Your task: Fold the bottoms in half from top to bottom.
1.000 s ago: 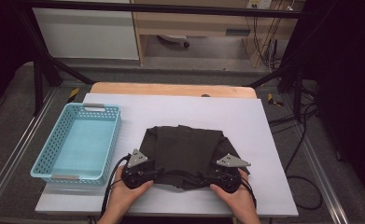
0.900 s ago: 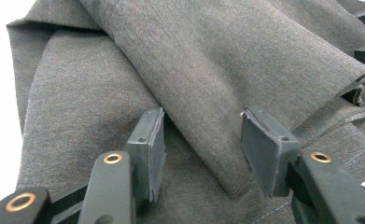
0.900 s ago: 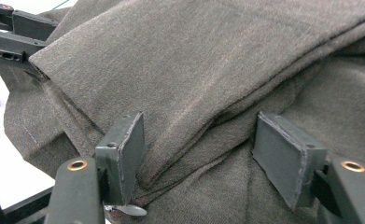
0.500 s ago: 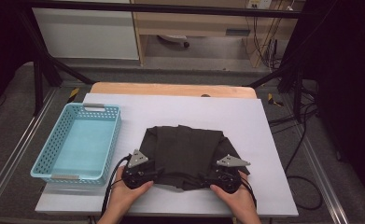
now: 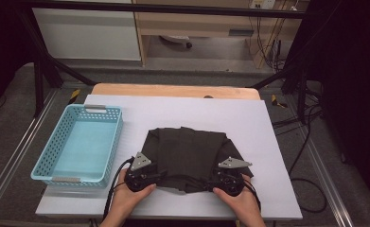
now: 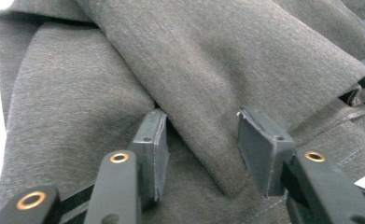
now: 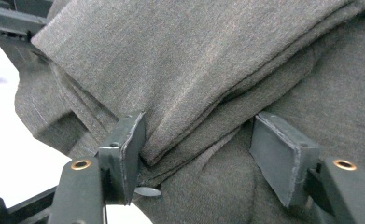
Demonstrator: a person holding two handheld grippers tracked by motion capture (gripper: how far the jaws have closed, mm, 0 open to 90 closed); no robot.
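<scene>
A dark grey garment point(image 5: 187, 151) lies folded on the white table point(image 5: 187, 113). At its near left edge my left gripper point(image 5: 158, 174) lies low on the cloth; its jaws stand apart astride a raised fold point(image 6: 203, 93), and they have just been closing a little. The left gripper point(image 6: 202, 121) pads do not press the fold. At the near right edge my right gripper point(image 5: 213, 178) straddles a thick layered fold point(image 7: 194, 93). The right gripper point(image 7: 200, 126) has also just been closing slightly, with a gap left beside its right pad point(image 7: 278, 154).
A light blue perforated basket point(image 5: 97, 109) stands at the left of the table, nothing inside it. Bare white tabletop lies beyond and right of the garment. Cables trail from both grippers toward the near edge. Dark frame posts flank the table.
</scene>
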